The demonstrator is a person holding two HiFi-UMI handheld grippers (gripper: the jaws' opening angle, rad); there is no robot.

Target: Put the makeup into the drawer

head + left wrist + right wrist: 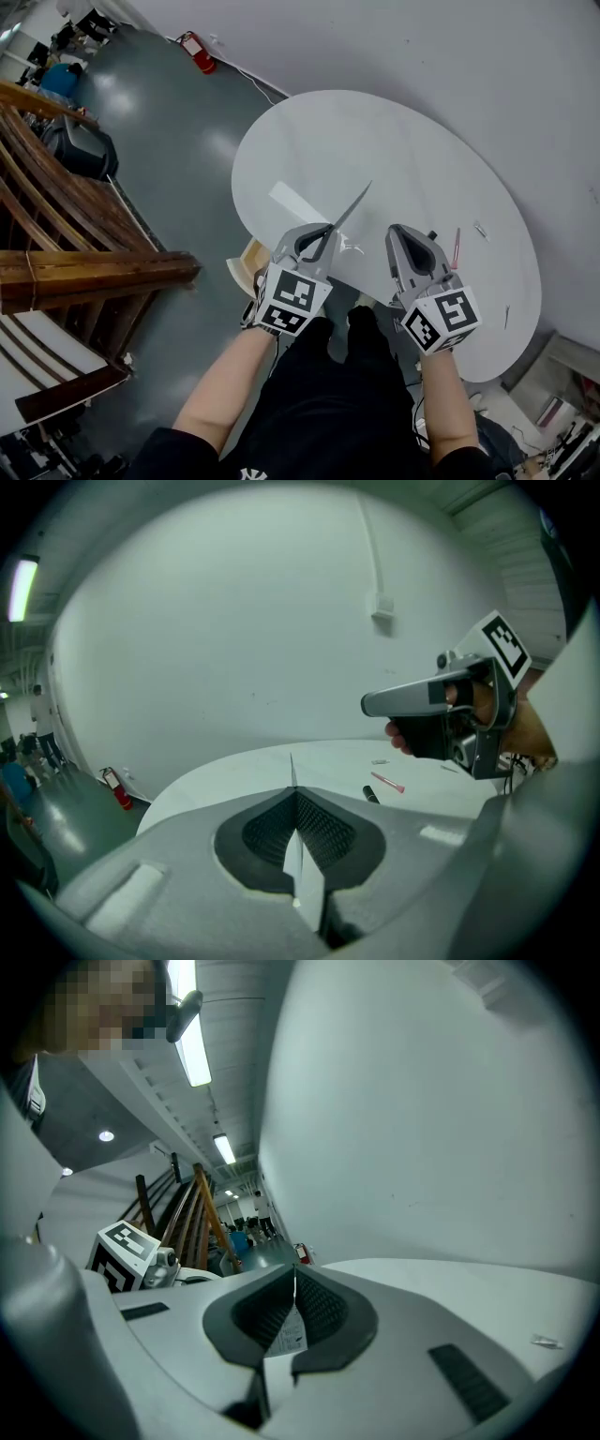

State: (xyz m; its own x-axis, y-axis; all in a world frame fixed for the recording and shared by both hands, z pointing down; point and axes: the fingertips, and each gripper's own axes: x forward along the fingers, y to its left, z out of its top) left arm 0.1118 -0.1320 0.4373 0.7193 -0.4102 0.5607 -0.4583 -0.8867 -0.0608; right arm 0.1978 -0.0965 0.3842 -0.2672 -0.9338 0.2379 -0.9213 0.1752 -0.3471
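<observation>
My left gripper [322,246] [293,794] hangs above the near edge of the round white table [394,141]. It is shut on a thin flat pale strip [352,206] that sticks out past its tips, seen edge-on in the left gripper view. My right gripper [400,234] [295,1281] [373,703] is beside it, jaws together, with a small printed white slip [287,1333] showing at their base. A pink makeup pencil [456,248] [386,782] and a short black stick [371,795] lie on the table past the right gripper.
A white strip [298,204] and two small bits [481,230] lie on the tabletop. A pale wooden thing [246,267] shows under the table's near-left edge, half hidden. Wooden stair rails [56,216] stand at the left, a red fire extinguisher [199,52] by the far wall.
</observation>
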